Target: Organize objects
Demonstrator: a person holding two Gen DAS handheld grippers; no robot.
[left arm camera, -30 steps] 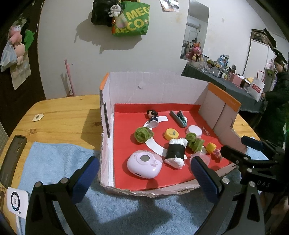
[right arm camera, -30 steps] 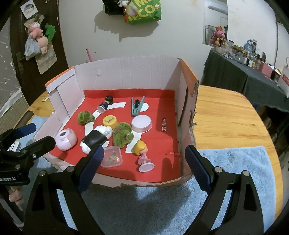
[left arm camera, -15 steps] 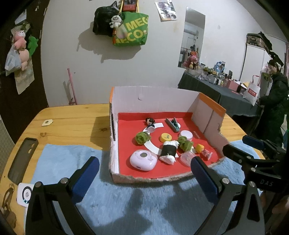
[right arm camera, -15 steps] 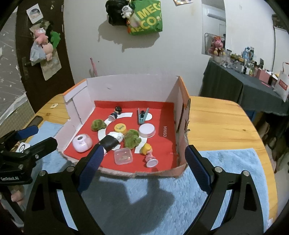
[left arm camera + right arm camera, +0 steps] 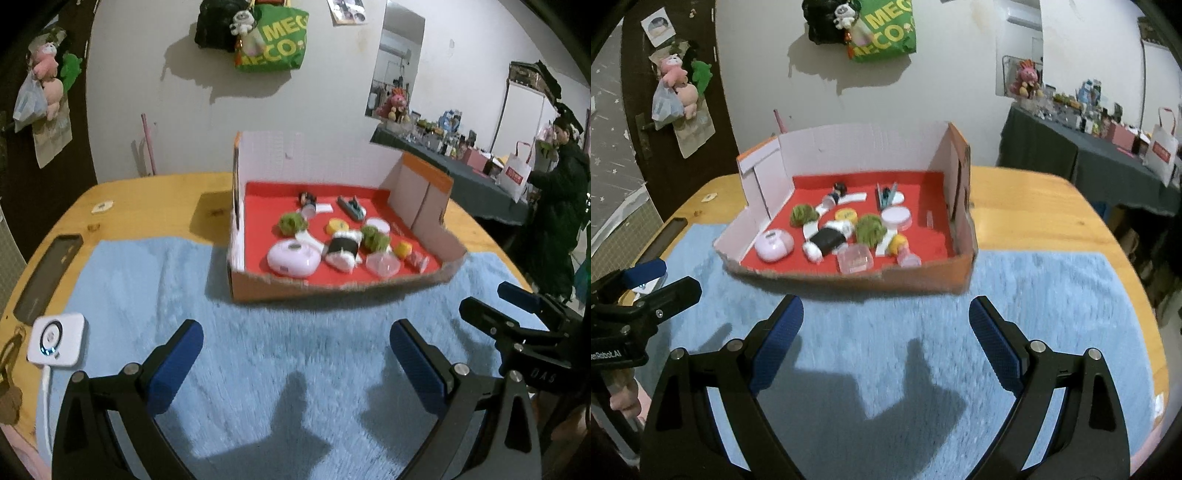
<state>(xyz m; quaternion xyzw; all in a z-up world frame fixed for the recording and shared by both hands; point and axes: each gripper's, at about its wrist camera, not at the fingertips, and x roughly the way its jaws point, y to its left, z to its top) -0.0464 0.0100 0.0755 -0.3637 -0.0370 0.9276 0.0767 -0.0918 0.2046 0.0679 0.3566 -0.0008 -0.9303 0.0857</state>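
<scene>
A cardboard box [image 5: 332,291] [image 5: 923,281] with a red floor stands on the blue towel [image 5: 258,332] [image 5: 886,369]. Inside lie a pink round device [image 5: 293,257] [image 5: 774,244], a black-and-white roll toy [image 5: 343,249] [image 5: 827,240], green fuzzy balls [image 5: 375,236] [image 5: 870,229], a clear small case [image 5: 855,258], a yellow cap, a white lid, a teal clip and small figures. My left gripper [image 5: 293,350] hovers over the towel short of the box, open and empty. My right gripper [image 5: 886,325] does the same beside it, also open and empty.
A dark phone [image 5: 48,273] and a white square device [image 5: 57,339] on a cable lie at the wooden table's [image 5: 1034,210] left edge. A person [image 5: 557,206] stands at the far right by a cluttered dark table. A green bag hangs on the wall.
Both grippers have drawn back from the box, which now looks smaller and farther away, with much more towel in front of the fingers. Both stay open and empty.
</scene>
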